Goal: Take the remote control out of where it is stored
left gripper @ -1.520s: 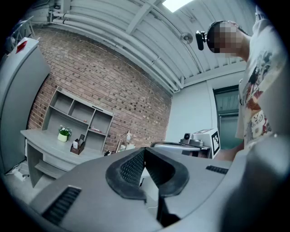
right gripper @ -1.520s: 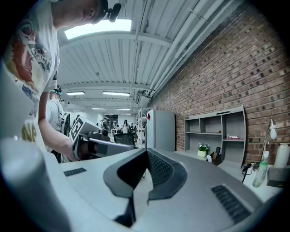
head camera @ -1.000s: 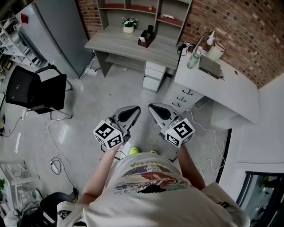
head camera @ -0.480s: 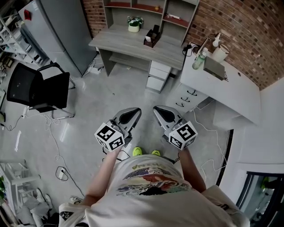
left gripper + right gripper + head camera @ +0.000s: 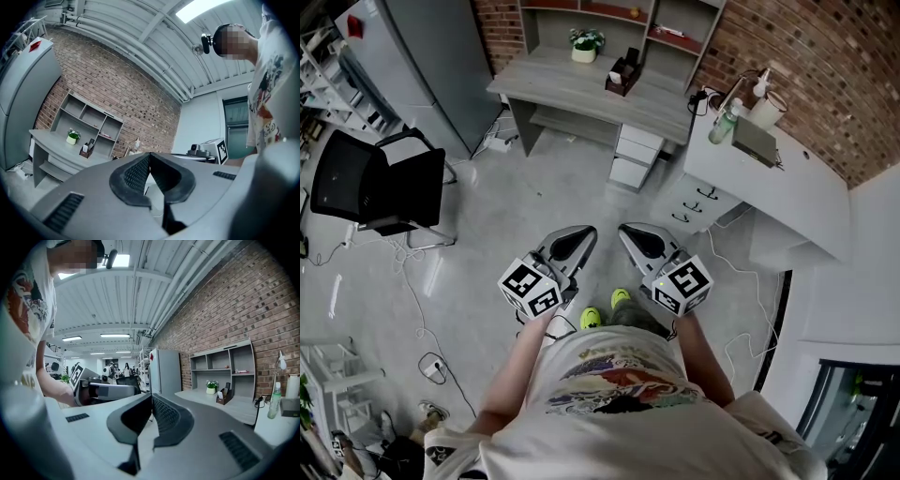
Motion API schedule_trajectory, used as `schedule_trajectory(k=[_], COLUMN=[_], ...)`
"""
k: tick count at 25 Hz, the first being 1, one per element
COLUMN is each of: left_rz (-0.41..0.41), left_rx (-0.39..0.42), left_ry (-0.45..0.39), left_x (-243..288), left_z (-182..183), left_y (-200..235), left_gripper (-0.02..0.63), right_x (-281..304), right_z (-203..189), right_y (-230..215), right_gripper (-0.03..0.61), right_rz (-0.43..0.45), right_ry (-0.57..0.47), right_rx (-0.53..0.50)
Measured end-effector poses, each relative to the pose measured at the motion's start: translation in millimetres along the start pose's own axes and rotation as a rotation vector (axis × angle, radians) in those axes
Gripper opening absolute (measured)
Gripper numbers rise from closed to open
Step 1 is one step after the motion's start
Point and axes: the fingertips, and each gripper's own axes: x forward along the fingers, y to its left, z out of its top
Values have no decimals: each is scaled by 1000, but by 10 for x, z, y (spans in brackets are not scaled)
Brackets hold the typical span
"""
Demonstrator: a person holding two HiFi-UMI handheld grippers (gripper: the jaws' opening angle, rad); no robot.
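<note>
A brown desk organizer (image 5: 622, 75) with dark and pale items upright in it stands on the grey desk (image 5: 572, 94) at the brick wall; I cannot tell which item is a remote control. It also shows in the left gripper view as the organizer (image 5: 86, 149) and in the right gripper view as the organizer (image 5: 223, 396). My left gripper (image 5: 581, 232) and right gripper (image 5: 628, 230) are held side by side over the floor, well short of the desk. Both are shut with nothing between the jaws, as the left gripper (image 5: 149, 154) and right gripper (image 5: 151, 395) show close up.
A drawer unit (image 5: 630, 159) sits under the desk's right end. A white counter (image 5: 769, 178) with bottles runs along the right wall. A black chair (image 5: 375, 192) and a grey cabinet (image 5: 422, 66) stand at left. Cables (image 5: 422, 328) lie on the floor.
The person has stepped a little toward the desk; one green shoe now shows further forward. Both grippers stay shut and side by side.
</note>
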Motion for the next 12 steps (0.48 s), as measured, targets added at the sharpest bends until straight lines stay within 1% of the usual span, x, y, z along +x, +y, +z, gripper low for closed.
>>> schedule_trajectory(k=[5, 12], left_rz=[9, 53], left_rx=[-8, -3], left_ry=[11, 7], left_x=[73, 282], left_z=[-47, 51], left_y=[106, 445], left_gripper=[6, 5], right_x=[92, 322], right_z=[-28, -60], right_y=[-148, -560], right_gripper=[8, 8], right_rz=[-6, -4], right_ry=[6, 16], right_rx=[3, 9])
